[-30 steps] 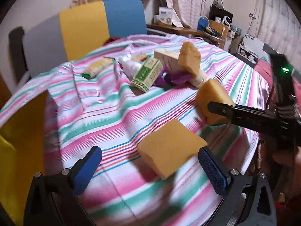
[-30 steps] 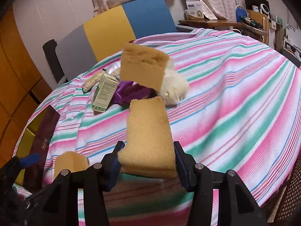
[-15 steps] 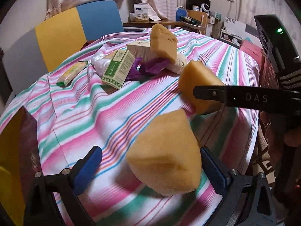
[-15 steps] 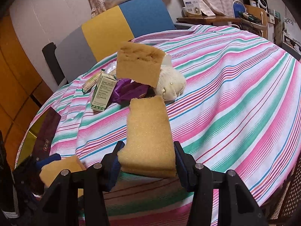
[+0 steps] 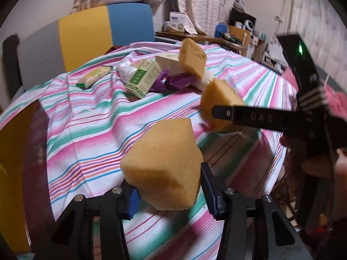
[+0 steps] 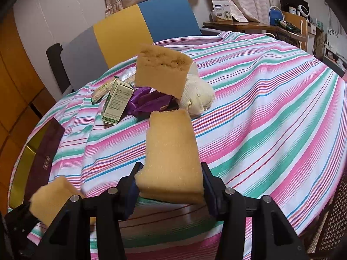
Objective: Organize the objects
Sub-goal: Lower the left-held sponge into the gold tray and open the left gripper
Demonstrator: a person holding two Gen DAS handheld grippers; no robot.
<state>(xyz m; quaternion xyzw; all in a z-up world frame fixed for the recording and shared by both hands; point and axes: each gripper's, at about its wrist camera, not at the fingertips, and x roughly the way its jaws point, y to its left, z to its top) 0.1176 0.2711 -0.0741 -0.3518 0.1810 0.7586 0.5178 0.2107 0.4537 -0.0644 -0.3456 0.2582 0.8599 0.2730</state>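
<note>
A yellow sponge point(image 5: 164, 164) is held between the blue pads of the left gripper point(image 5: 168, 191), whose jaws have just been closing on it; the sponge is squeezed from both sides and tipped up on one corner. A second sponge point(image 6: 172, 156), long and flat, is gripped by the jaws of the right gripper point(image 6: 170, 189), with most of it sticking out in front above the striped cloth point(image 6: 271, 112) that covers the worktop. In the left wrist view the right gripper is seen from the side, and its sponge is near the held one but apart from it. Further back on the cloth a small pile is found: a third sponge point(image 6: 162, 70) is propped up high on a purple wrapper point(image 6: 147, 101) and a cream-coloured bundle point(image 6: 198, 95), a green and white box point(image 6: 117, 103) is leaned just beside them, and a thin packet point(image 5: 93, 78) is laid at the far side. A chair point(image 6: 134, 34) with grey, yellow and blue panels is seen behind the worktop.
</note>
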